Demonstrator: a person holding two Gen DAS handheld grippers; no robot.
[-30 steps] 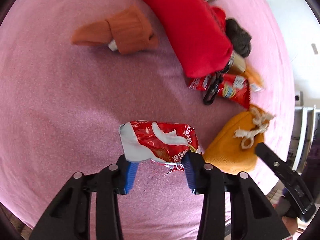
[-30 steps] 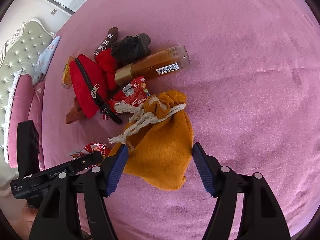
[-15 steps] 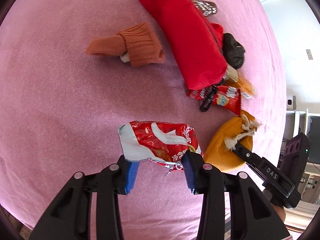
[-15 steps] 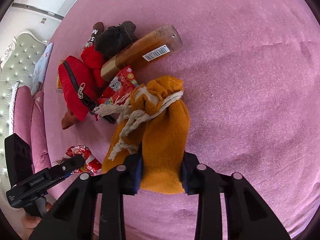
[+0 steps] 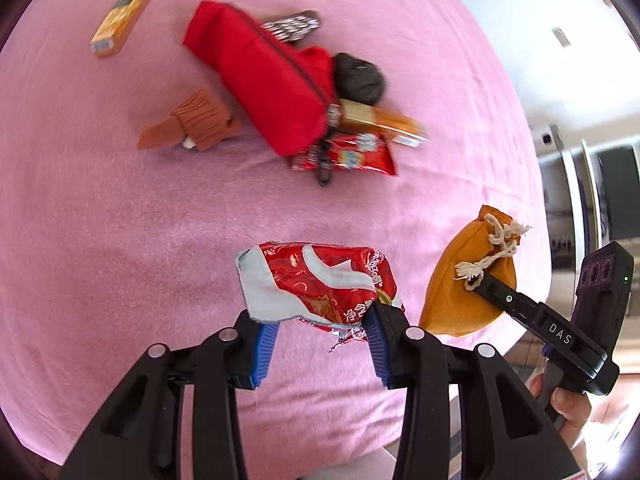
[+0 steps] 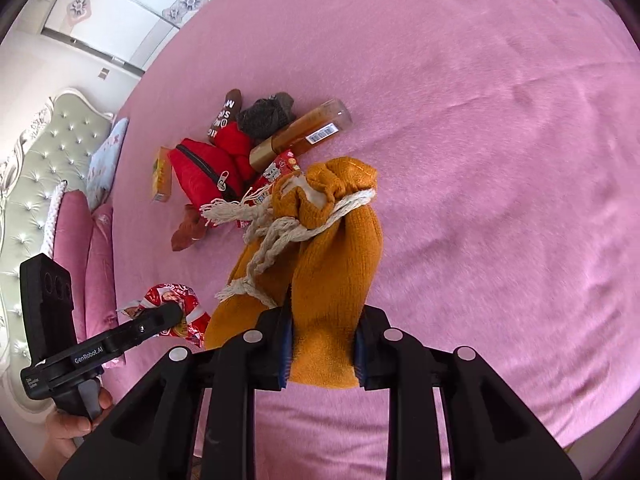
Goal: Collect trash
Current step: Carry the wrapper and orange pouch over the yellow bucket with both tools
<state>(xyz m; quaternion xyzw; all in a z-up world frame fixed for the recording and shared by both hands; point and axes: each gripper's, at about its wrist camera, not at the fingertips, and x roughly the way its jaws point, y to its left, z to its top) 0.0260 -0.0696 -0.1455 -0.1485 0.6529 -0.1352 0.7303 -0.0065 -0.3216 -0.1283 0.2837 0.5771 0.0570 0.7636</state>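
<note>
Gripping a crumpled red snack wrapper (image 5: 320, 288), the left gripper (image 5: 320, 344) is holding it just beside the mustard drawstring pouch (image 6: 332, 280), which the right gripper (image 6: 322, 354) is clamping. Both are hanging above the pink bed (image 6: 500, 160), the pouch's tied mouth pointing away from its gripper.

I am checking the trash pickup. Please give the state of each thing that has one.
Left gripper: shut on the red snack wrapper.
Right gripper: shut on the orange drawstring bag.
Drawstring bag: tied shut, lifted.
Red pouch: lying on the bed.
Amber bottle: capped, lying down.
</note>
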